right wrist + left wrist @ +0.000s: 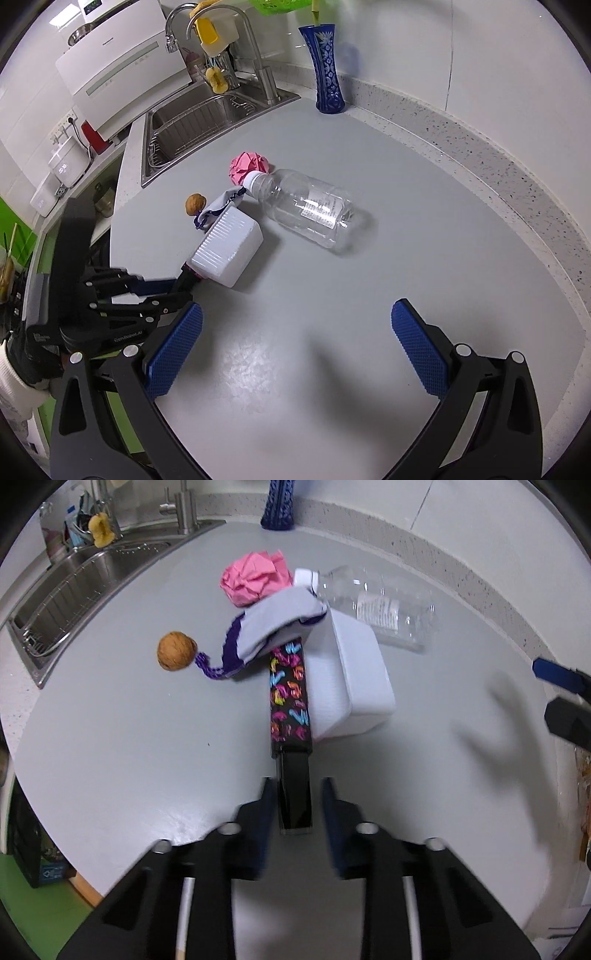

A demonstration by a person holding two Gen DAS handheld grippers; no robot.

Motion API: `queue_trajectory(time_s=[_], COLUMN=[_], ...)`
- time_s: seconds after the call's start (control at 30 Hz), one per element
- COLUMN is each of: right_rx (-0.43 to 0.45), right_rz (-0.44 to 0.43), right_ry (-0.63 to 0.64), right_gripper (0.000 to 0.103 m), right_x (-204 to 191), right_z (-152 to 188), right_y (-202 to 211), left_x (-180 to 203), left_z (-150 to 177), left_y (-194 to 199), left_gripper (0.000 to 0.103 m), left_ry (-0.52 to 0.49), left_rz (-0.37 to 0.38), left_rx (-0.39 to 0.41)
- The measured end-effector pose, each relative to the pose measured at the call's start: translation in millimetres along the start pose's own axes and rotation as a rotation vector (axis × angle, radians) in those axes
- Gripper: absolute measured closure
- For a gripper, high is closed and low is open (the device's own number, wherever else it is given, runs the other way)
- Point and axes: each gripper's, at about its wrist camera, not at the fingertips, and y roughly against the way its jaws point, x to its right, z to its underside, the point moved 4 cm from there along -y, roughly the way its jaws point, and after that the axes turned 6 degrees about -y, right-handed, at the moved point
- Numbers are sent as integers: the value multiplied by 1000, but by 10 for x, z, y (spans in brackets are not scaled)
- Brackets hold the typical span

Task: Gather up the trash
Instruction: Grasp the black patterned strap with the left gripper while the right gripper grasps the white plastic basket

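My left gripper (295, 805) has its blue pads around the black handle of a stick with a colourful patterned band (289, 690); a small gap shows on each side. A grey and purple cloth (273, 622) drapes over the stick's far end. A white plastic box (354, 675) lies beside the stick, touching it. A walnut (175, 656), a pink crumpled paper ball (255, 578) and a clear empty bottle (376, 605) lie beyond. My right gripper (297, 343) is open and empty above bare counter, with the bottle (306, 210), box (227, 251), paper ball (249, 166) and walnut (195, 204) ahead of it.
A steel sink (207, 122) with a wire rack and tap (255, 48) sits at the back left. A blue vase (327, 70) stands by the wall. The grey counter (332, 295) ends at a curved front edge on the left. A white appliance (110, 70) stands behind the sink.
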Motion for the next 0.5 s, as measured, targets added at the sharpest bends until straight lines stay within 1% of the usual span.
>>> queue_trajectory(time_s=[0.17, 0.27, 0.5], right_rx=[-9, -10, -3], right_rz=[-7, -9, -22], right_ry=[6, 10, 12], right_gripper=[3, 3, 3], right_x=[-59, -102, -247], right_z=[-9, -14, -69], right_y=[-46, -60, -89], left_x=[-56, -37, -53], left_z=[11, 12, 56], left_y=[31, 102, 490], left_gripper=[85, 85, 86], left_ry=[15, 6, 2], left_rz=[12, 28, 49], left_rx=[4, 7, 62])
